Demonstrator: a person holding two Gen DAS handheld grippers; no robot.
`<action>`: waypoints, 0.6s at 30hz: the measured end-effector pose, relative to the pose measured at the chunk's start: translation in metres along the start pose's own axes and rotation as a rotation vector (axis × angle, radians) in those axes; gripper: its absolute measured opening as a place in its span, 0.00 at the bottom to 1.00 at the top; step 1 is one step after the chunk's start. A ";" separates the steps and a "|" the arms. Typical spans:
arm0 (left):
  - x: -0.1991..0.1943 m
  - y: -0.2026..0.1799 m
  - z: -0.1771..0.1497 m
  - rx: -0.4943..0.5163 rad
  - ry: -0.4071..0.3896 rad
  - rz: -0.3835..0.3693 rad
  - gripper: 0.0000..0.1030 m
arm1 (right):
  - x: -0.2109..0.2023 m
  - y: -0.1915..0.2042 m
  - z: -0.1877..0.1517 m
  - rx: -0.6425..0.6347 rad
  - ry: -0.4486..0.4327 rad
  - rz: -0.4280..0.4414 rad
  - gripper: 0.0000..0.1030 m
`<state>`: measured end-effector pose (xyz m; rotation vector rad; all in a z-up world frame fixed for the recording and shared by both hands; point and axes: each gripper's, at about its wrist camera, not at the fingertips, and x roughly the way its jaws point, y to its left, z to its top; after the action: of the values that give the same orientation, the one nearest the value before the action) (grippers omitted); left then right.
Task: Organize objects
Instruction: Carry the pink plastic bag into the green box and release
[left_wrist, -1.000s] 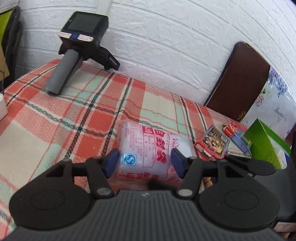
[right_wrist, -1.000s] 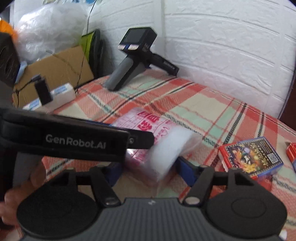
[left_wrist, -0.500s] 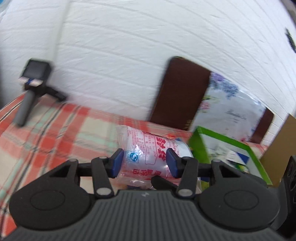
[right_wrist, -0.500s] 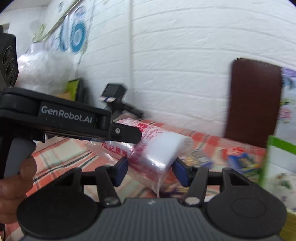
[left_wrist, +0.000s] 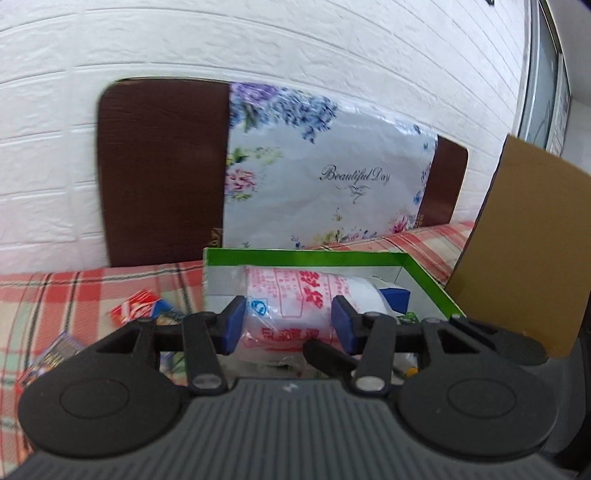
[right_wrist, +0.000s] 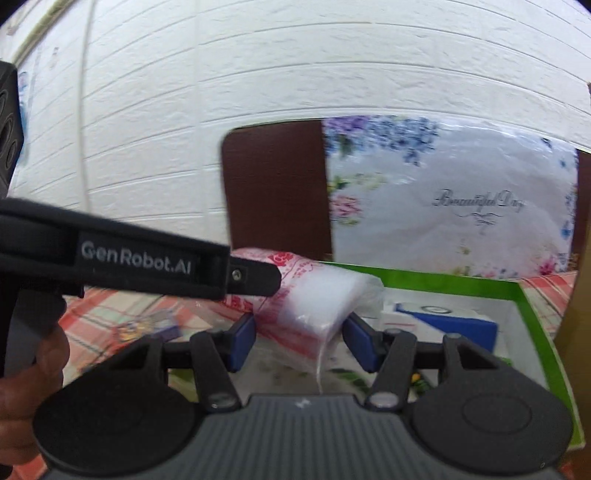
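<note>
Now the packet hangs above the green box

Clearly, the packet of plastic bags (left_wrist: 291, 306) is held by the left tool (left_wrist: 288, 325), whose blue pads are pressed against its two sides, so that it is carried off the checked bed cover (left_wrist: 55, 291). Its long axis is seen to run forward, away from the left tool, with the far end over the open green box (left_wrist: 424, 273). In the right wrist view the same packet (right_wrist: 314, 299) is seen crossing from the left, its loose clear end lying between the pads of the right tool (right_wrist: 299, 343); the pads stand a little apart from the plastic, so the right tool is judged to be narrowly open and holding nothing.

The coming move is judged to turn on height and direction: the box lies below and ahead of the packet, and a blue and white carton (right_wrist: 439, 325) already sits inside on the right. A lowering toward the left, emptier part is called for. The left tool is the nearer one. Small card packs (left_wrist: 136, 306) remain on the cover, left of the box.
</note>
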<state>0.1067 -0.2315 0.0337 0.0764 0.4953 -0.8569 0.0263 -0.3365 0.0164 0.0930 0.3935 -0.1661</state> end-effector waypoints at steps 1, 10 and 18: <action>0.009 -0.002 0.002 0.018 -0.002 0.008 0.51 | 0.010 -0.005 0.003 -0.003 0.003 -0.027 0.53; 0.010 -0.004 -0.006 0.051 0.025 0.091 0.53 | 0.013 -0.006 -0.015 -0.010 -0.022 -0.071 0.71; -0.031 -0.025 -0.027 0.041 0.024 0.068 0.56 | -0.037 0.002 -0.035 0.001 -0.042 -0.062 0.71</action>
<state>0.0603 -0.2192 0.0269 0.1405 0.4946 -0.7999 -0.0197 -0.3251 -0.0013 0.0778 0.3546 -0.2289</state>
